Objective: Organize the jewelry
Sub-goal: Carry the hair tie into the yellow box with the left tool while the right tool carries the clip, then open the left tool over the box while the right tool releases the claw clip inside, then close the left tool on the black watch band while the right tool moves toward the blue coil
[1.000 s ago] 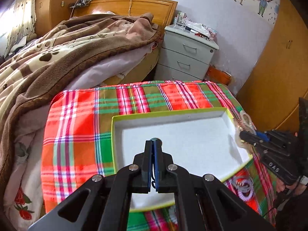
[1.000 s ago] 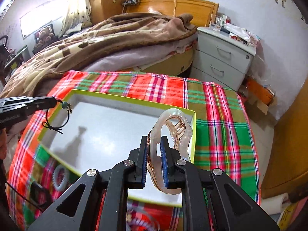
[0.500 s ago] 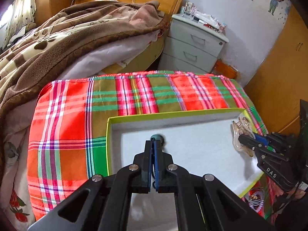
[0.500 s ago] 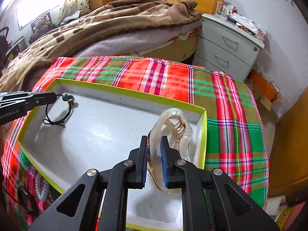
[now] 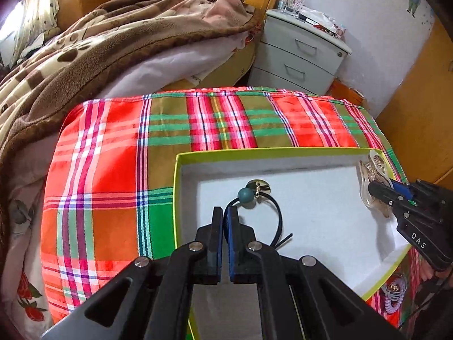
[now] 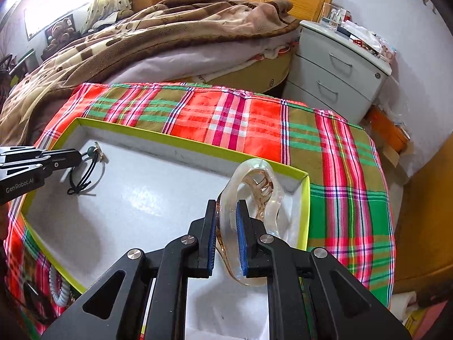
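Left wrist view: the left gripper (image 5: pixel 224 223) pinches the black cord hair tie with a teal bead (image 5: pixel 254 212), jaws nearly closed on the cord; its loop lies ahead and rightward on the floor of the white, lime-rimmed box (image 5: pixel 176 198).

Right wrist view: the right gripper (image 6: pixel 226 226) clasps the translucent amber claw clip (image 6: pixel 254 187), long axis upright, just over the box's near right corner.

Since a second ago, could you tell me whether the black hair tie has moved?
Yes. The black hair tie has come down from above the box onto its white floor.
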Demonstrator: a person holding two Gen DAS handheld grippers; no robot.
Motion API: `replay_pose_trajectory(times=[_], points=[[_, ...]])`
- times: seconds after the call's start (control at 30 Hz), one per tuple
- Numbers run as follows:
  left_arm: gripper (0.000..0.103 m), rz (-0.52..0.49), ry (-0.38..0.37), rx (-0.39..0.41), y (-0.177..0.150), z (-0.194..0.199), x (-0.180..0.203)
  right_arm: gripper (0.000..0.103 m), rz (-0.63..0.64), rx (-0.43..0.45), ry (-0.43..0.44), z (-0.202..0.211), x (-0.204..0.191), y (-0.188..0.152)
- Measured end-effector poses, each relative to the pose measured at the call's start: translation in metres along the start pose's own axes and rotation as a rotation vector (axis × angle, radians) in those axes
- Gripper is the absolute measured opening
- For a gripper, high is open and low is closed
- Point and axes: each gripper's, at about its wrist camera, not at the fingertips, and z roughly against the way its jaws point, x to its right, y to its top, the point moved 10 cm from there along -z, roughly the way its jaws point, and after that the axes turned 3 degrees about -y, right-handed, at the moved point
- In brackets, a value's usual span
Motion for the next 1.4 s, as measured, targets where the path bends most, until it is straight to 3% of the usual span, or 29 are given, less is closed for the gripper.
replay_pose_trajectory(times=[0.1, 0.23, 0.37, 0.5, 0.77, 1.13, 1.4], points=[[0.004, -0.001, 0.002, -0.001, 0.0, 0.0, -0.001, 0.013, 0.0, 0.004, 0.001, 0.001, 0.0, 0.002], [0.013, -0.009, -0.005, 0.0, 0.0, 0.0, 0.002, 0.014, -0.008, 0.007, 0.011, 0.002, 0.0, 0.002], [0.023, -0.013, 0.005, 0.006, 0.001, 0.003, 0.003, 0.019, -0.015, 0.016, 0.021, 0.004, 0.0, 0.003], [0.026, -0.003, 0.005, 0.01, 0.001, 0.007, 0.003, 0.027, -0.024, 0.026, 0.025, 0.007, 0.0, 0.005], [0.036, -0.002, 0.008, 0.034, -0.006, 0.023, 0.007, 0.028, -0.058, 0.061, 0.034, 0.02, 0.001, 0.005], [0.04, 0.0, -0.001, 0.099, -0.031, 0.071, 0.009, 0.028, -0.124, 0.177, 0.075, 0.074, -0.003, -0.007], [0.042, 0.021, -0.026, 0.13, -0.071, 0.102, 0.008, 0.029, -0.144, 0.225, 0.137, 0.105, -0.026, -0.033]])
